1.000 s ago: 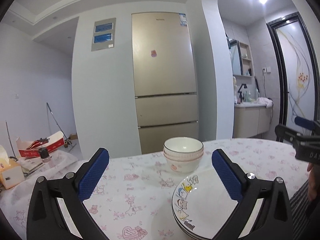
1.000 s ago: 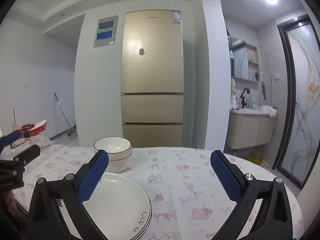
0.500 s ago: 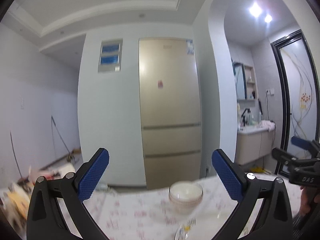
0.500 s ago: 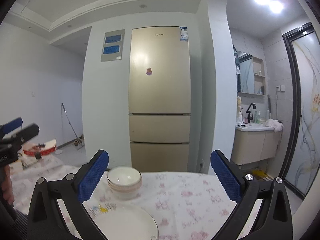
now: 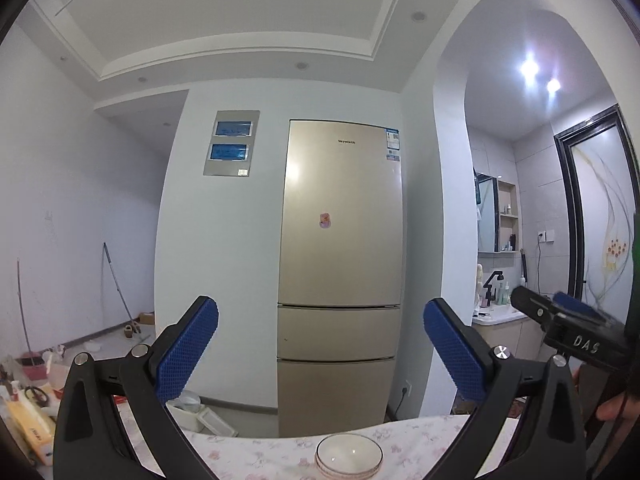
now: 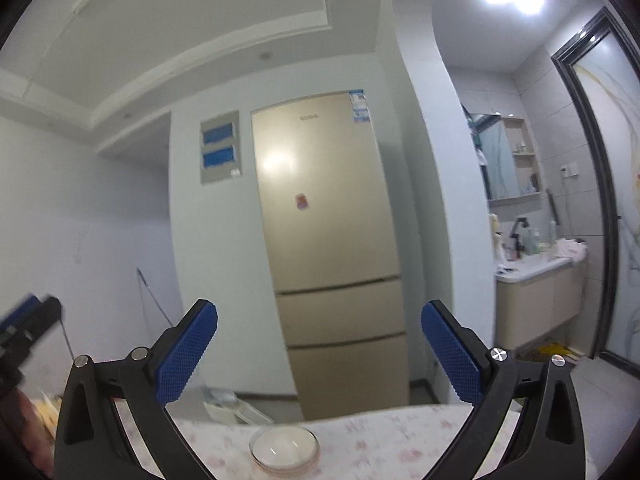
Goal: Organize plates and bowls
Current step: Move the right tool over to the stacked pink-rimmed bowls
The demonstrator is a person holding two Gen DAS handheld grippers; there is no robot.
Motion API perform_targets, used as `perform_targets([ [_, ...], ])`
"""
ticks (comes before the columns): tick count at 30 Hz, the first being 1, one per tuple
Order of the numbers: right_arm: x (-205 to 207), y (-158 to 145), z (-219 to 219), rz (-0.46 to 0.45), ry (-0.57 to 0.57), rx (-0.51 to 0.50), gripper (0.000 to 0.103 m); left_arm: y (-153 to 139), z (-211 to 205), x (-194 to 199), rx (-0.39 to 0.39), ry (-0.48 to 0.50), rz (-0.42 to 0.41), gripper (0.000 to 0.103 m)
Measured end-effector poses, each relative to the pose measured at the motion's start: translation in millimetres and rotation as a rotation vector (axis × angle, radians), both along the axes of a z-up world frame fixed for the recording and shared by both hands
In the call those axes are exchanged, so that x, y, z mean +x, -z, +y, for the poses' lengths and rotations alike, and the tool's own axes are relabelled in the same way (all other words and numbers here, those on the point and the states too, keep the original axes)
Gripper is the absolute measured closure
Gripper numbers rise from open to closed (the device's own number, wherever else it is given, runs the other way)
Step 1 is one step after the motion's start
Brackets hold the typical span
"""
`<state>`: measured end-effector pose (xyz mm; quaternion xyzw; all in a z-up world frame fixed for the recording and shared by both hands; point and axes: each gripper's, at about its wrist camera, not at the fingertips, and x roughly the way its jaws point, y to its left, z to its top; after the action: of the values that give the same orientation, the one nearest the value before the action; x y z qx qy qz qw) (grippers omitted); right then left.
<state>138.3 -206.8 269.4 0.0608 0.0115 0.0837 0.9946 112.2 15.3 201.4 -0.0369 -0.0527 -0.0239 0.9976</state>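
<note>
Bench: a cloth with pink floral print (image 5: 400,444) is spread over it; only its far edge is seen low in both views.
Room: a gold three-door refrigerator (image 5: 340,260) is set against the far white wall, with a panel of two blue windows (image 5: 232,144) mounted to its left; a washbasin cabinet (image 6: 540,292) is seen through the archway at right.
Bowls: a white stack of bowls (image 5: 349,454) is placed near the bench's far edge, between the fingers in both views; nothing is seen inside the top one.
Left tool (image 5: 320,352): spread wide, nothing held, raised above the bench.
Right tool (image 6: 319,350): spread wide, nothing held.
</note>
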Motion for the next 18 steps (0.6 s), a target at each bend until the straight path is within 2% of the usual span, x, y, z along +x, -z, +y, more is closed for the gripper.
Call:
perform_targets([
  [3,16,-2,6,-0.006,0.024,-0.020,0.000,5,-3,16,-0.006,-0.008,0.035,0.000],
  [7,34,13,9,-0.011,0.055,-0.014,0.000,14,-6,38,-0.018,0.002,0.075,0.000],
  [12,62,40,6,0.065,0.074,0.002,0.000,38,-9,71,-0.008,-0.030,0.125,0.000],
  [18,94,64,16,0.118,0.097,-0.073,0.000,71,0,111,-0.052,0.049,0.245,0.000],
])
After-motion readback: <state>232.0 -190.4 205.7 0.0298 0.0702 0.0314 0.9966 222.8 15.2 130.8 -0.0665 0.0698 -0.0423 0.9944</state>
